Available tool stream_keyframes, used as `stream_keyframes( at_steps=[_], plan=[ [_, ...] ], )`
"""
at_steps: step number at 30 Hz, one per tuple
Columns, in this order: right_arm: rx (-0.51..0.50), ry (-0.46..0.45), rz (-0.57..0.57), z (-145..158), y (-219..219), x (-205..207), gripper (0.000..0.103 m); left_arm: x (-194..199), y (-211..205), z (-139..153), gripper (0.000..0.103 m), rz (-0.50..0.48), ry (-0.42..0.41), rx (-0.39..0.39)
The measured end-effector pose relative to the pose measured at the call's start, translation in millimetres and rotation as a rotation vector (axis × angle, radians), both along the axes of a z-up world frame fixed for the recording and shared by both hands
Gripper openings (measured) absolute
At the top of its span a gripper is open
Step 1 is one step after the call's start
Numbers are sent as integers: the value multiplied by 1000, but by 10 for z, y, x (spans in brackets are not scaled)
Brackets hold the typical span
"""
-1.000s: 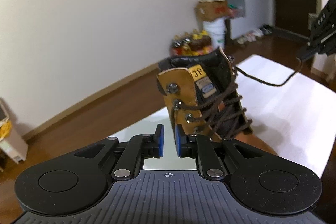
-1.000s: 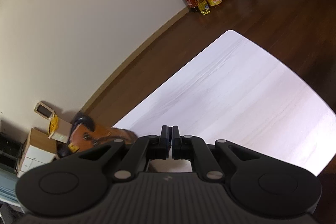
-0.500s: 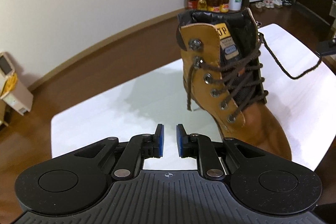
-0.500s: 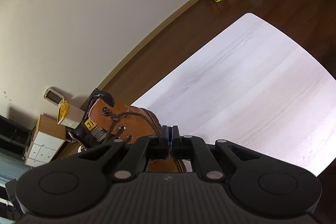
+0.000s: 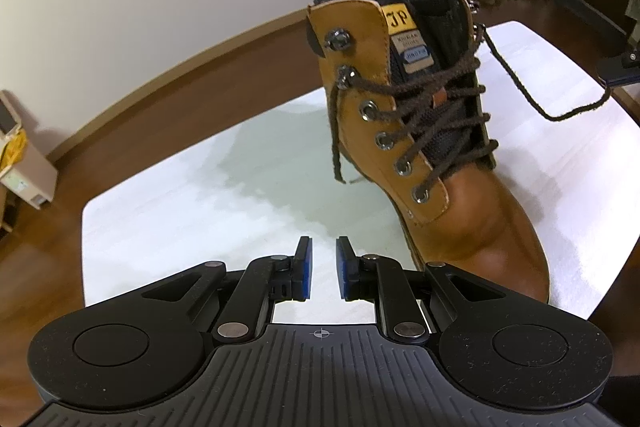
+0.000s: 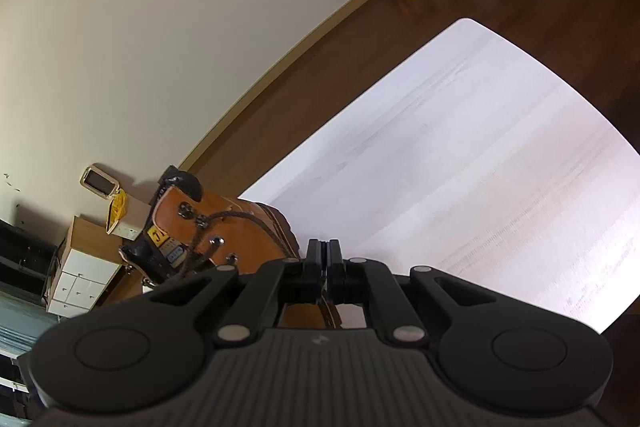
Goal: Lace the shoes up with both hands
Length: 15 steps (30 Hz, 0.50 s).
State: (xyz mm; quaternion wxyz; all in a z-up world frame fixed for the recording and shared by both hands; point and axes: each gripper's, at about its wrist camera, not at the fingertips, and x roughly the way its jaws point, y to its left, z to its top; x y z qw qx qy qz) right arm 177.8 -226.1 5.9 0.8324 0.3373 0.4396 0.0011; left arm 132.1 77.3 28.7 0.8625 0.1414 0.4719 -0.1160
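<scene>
laced so far: the dark brown lace (image 5: 436, 131) criss-crosses the four ring eyelets and reaches the lower hook (image 5: 345, 74) on the boot's near flap
left to do: the top hook (image 5: 338, 39) is bare, and no knot shows, so I judge the lacing well on but the top and the tie still open
loose end: one lace tail (image 5: 335, 143) hangs down from the lower hook, ahead of the left gripper (image 5: 322, 269) and a little to its right, apart from its fingers
other end: a second strand (image 5: 532, 99) runs from the far side of the collar out to the right gripper (image 6: 324, 269), seen at the right edge of the left view
left fingers: apart, with only bare table (image 5: 180, 195) between the blue pads (image 5: 305, 267)
right fingers: pressed together; the lace leads to their tip, so I take it as pinched there, though the pinch itself is hidden
boot (image 5: 440, 155): tan leather, black padded collar, yellow tongue tag; it stands on the white table, toe just right of the left fingers; in the right view it sits left of and behind the fingers
handling: the slack strand sags, so a pull should tighten it
</scene>
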Motion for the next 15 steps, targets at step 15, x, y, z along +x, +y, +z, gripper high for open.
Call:
stream_keyframes(
  at_steps=[15],
  plan=[
    [28,-220,91,-531,-123,-17,3,-83,504,-250,15,-30,-276,-98]
  ],
)
